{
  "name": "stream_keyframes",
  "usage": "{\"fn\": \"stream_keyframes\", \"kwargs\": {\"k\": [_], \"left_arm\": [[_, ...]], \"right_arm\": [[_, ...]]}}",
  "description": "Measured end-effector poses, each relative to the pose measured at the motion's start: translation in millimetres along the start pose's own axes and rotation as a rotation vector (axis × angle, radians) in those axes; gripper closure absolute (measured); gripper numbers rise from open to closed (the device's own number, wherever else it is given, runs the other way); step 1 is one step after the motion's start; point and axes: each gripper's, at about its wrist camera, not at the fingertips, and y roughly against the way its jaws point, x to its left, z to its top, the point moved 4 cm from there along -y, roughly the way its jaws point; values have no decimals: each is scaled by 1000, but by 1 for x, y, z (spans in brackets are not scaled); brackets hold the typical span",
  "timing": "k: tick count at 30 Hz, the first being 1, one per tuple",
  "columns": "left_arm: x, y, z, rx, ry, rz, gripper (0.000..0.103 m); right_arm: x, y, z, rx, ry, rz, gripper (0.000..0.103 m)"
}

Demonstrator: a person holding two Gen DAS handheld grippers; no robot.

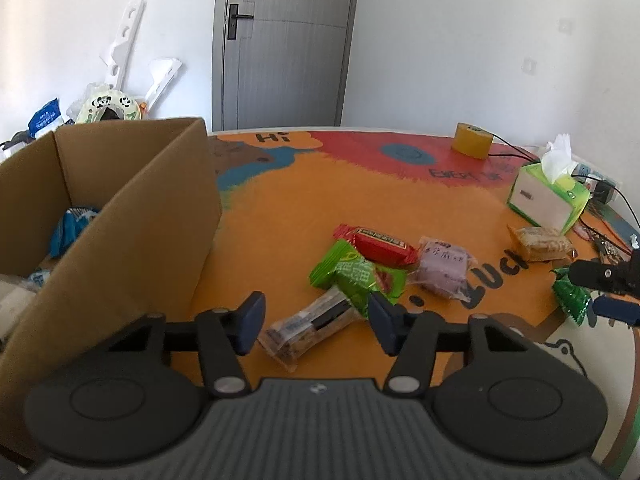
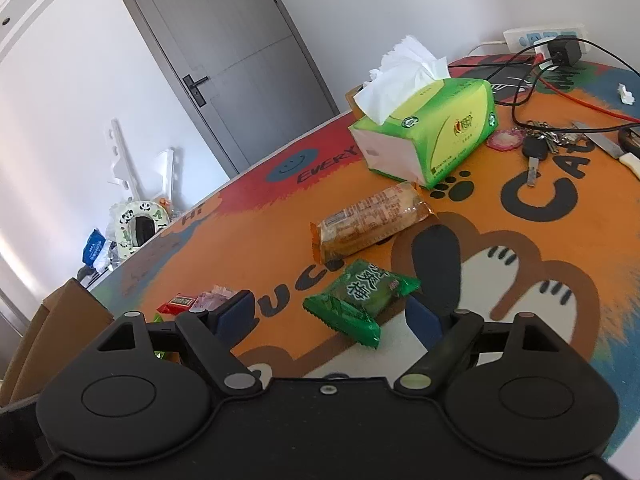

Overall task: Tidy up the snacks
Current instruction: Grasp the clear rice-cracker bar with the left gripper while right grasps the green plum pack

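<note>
My left gripper [image 1: 316, 322] is open and empty, its fingers either side of a clear-wrapped dark biscuit pack [image 1: 310, 326] on the table. Behind it lie a light green snack [image 1: 352, 278], a red snack [image 1: 380, 245] and a purple snack [image 1: 444, 266]. An open cardboard box [image 1: 120, 216] stands at the left with a blue packet [image 1: 74, 226] inside. My right gripper [image 2: 330, 314] is open and empty, just above a dark green snack [image 2: 360, 296]. A brown cracker pack [image 2: 370, 220] lies beyond it; it also shows in the left wrist view [image 1: 542, 244].
A green tissue box [image 2: 432, 132] stands behind the cracker pack. Keys [image 2: 540, 144], cables, a knife [image 2: 608, 146] and a power strip [image 2: 544, 38] sit at the right. A yellow tape roll [image 1: 472, 140] is at the table's far edge. The table has a colourful printed cover [image 1: 300, 208].
</note>
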Motion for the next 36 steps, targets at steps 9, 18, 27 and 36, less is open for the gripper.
{"fn": "stream_keyframes", "kwargs": {"k": [9,18,27,36], "left_arm": [[2,-13,-6,23,14,7,55],[-7,-6,-11,22,-2,-30,85],[-16,13,-14,6,5,-77,85],[-15,41,-2,-58,26,-108,86]], "right_arm": [[-1,-15,3,0,12,-50,21],[1,-19,-1,21,44,-63,63],[5,8,-12,6,48,-11,71],[28,34,-7,-41,69,42,71]]}}
